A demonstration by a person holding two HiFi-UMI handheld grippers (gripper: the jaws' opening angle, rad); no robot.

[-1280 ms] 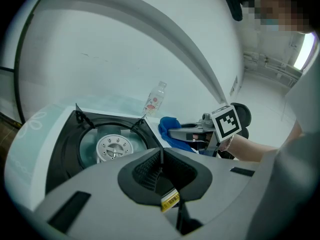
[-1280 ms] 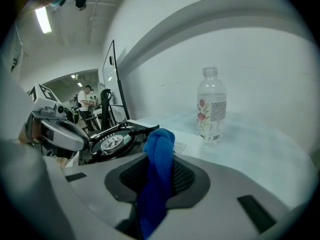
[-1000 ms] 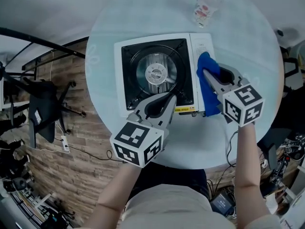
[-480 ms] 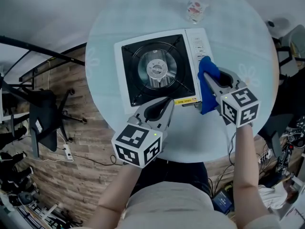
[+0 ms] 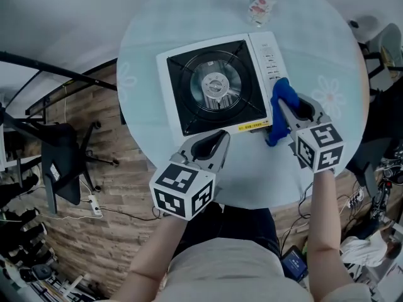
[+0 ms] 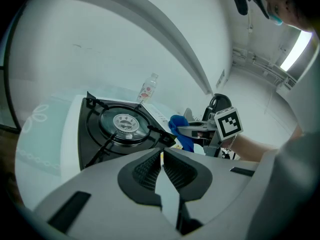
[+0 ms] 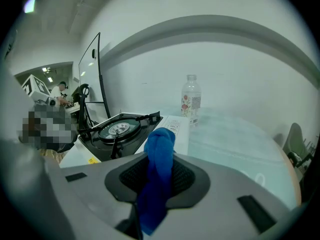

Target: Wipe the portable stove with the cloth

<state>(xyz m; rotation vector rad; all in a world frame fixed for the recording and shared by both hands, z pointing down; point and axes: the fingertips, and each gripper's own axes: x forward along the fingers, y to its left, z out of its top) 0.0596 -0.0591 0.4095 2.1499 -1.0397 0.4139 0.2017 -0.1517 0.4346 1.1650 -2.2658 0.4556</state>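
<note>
The white portable stove with its black burner well sits on the round glass table. My right gripper is shut on a blue cloth, held at the stove's right front edge by the control panel. The cloth bulges out past the jaw tips. My left gripper is shut with nothing in it, hovering just in front of the stove's near edge. The burner lies beyond its jaws.
A clear plastic bottle stands at the table's far side behind the stove. A black office chair stands on the wooden floor to the left. Cables and clutter lie at the lower right.
The right gripper with the cloth has slid toward me along the stove's right side, from the panel's middle to the front corner. The left gripper stays put.
</note>
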